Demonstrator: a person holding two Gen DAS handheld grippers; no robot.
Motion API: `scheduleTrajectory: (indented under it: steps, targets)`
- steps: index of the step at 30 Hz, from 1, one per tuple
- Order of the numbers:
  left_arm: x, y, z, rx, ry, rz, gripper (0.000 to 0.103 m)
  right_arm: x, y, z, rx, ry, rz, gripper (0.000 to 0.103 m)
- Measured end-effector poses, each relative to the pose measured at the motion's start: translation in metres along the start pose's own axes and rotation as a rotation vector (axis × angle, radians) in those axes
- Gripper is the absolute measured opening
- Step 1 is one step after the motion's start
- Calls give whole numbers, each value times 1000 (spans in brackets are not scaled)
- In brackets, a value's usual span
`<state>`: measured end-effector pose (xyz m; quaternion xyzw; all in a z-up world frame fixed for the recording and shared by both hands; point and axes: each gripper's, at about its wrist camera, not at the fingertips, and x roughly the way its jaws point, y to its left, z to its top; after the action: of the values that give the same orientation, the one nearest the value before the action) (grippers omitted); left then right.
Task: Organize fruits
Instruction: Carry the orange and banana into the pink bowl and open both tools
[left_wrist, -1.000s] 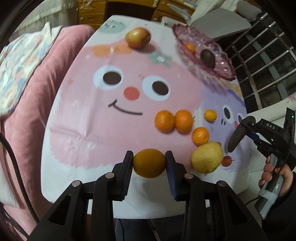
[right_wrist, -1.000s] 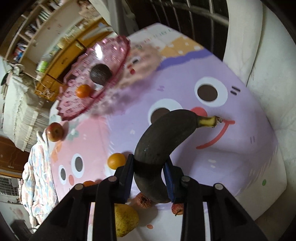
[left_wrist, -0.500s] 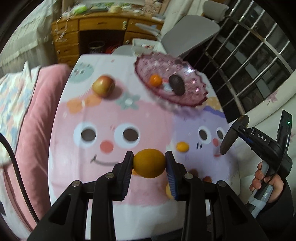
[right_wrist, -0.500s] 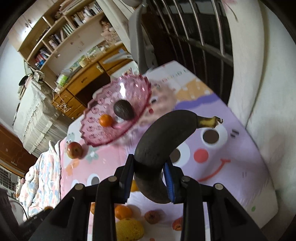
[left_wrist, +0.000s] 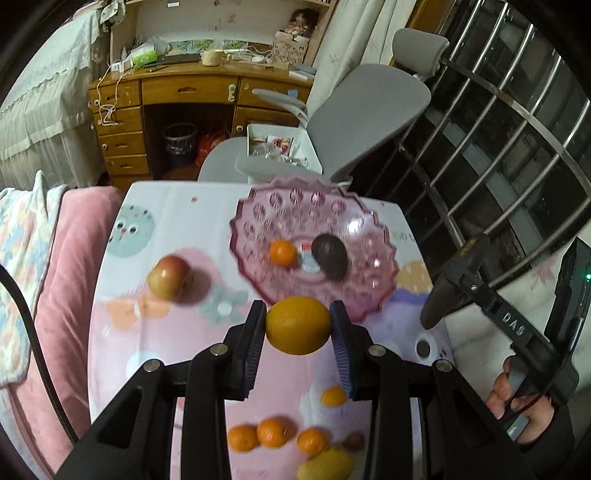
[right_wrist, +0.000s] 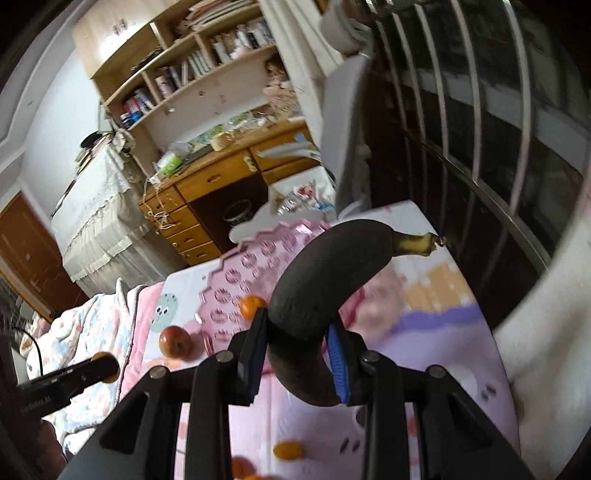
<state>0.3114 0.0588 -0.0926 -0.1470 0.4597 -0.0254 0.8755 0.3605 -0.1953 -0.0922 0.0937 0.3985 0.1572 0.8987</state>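
My left gripper (left_wrist: 298, 328) is shut on a large orange (left_wrist: 298, 325), held in the air just short of the near rim of a pink glass bowl (left_wrist: 295, 210). The bowl holds a small orange (left_wrist: 283, 252) and a dark avocado (left_wrist: 330, 256). My right gripper (right_wrist: 297, 343) is shut on a blackened banana (right_wrist: 317, 291), held above the table near the same bowl (right_wrist: 236, 280). The right gripper also shows in the left wrist view (left_wrist: 436, 306), at the right.
A red apple (left_wrist: 168, 276) lies on the cartoon tablecloth (left_wrist: 147, 332) left of the bowl. Several small oranges (left_wrist: 273, 432) and a yellow pear (left_wrist: 325, 465) lie near the front edge. A grey chair (left_wrist: 354, 110) and window bars stand behind; a pink cushion (left_wrist: 66, 258) lies left.
Both grippers have risen and moved forward toward the pink bowl, each keeping its fruit. The bowl now lies close ahead and the loose oranges have dropped behind.
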Motion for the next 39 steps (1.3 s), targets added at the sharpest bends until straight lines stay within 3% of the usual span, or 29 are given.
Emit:
scheduleTrajectory:
  steps: [7,21,23,24,25,31,39]
  targets:
    - [49,-6,26,-30,4,3,33,51,4,20,-74,15,3,31]
    - [139,-6,25,-90,150,43,34,128,-10,15,-76,149,17,32]
    - [146,-6,26,-101,157,48,43,133,-7,15,-98,154,21,32]
    - [147,-6,26,-104,159,52,56,135,-6,15,-104,160,24,33]
    - [148,-7,27,-108,156,57,60,137,-5,15,-112,167,27,34]
    - [147,-10,26,-125,162,61,69,131,-8,16,-111,155,32,53]
    - [125,-13,18,-118,174,78,79,112,-22,18,-39,169,33,55]
